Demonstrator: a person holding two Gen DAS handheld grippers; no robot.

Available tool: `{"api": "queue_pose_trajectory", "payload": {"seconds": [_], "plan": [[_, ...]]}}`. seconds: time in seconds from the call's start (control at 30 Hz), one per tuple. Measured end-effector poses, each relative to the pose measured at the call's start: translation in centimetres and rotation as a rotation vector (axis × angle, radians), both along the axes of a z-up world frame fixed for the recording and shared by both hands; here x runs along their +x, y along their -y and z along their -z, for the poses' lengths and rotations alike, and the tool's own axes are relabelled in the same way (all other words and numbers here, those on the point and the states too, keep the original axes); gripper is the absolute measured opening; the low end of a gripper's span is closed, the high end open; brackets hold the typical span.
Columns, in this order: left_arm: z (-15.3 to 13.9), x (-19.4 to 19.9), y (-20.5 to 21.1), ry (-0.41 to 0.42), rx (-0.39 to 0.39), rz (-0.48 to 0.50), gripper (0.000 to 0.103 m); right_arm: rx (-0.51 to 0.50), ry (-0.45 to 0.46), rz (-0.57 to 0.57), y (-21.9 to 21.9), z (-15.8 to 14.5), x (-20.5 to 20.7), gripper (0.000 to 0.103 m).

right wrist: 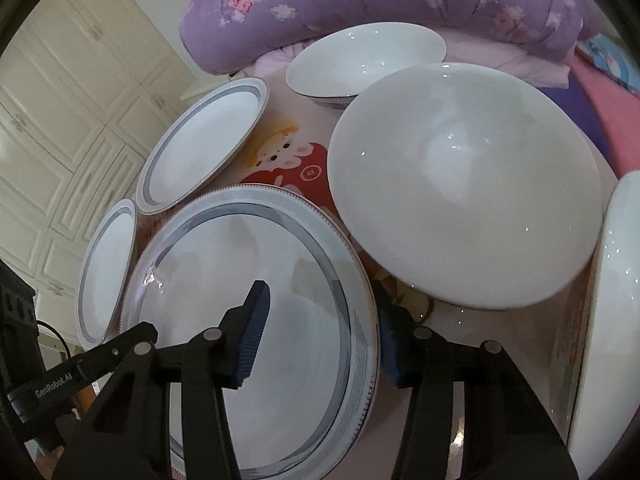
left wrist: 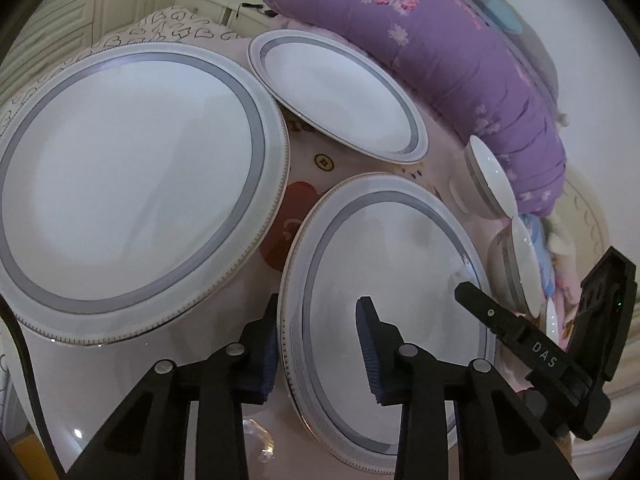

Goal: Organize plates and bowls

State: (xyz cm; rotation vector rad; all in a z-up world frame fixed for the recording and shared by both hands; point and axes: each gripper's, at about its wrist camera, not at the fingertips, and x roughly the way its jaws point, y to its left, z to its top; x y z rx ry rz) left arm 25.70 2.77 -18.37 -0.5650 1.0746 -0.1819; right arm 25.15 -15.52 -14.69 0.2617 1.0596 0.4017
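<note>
Both tongs, left (left wrist: 318, 340) and right (right wrist: 322, 332), are straddling opposite rims of the near plate (left wrist: 396, 300), probably not clamping yet. Other plates and bowls (right wrist: 460, 184) are sitting unstacked on the counter (left wrist: 320, 168).

Cartoon-print tablecloth (right wrist: 296, 160) bearing grey-banded plates (left wrist: 132, 184) and white bowls (right wrist: 464, 184); purple quilt (left wrist: 440, 52) behind.
</note>
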Motion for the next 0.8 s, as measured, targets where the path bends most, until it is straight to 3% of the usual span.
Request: {"api": "queue_pose_trajectory", "payload": {"seconds": [0.33, 0.53, 0.8], "plan": [[0.1, -0.5, -0.4, -0.005, 0.042, -0.026, 0.016, -0.033, 0.015, -0.021, -0.2, -0.1, -0.1, 0.050], [-0.4, -1.1, -0.4, 0.001, 0.060, -0.051, 0.015, -0.053, 0.030, -0.017, -0.3, 0.1, -0.3, 0.029], [-0.9, -2.4, -1.0, -0.001, 0.042, -0.063, 0.014, -0.030, 0.032, -0.013, -0.1, 0.0, -0.9, 0.027]]}}
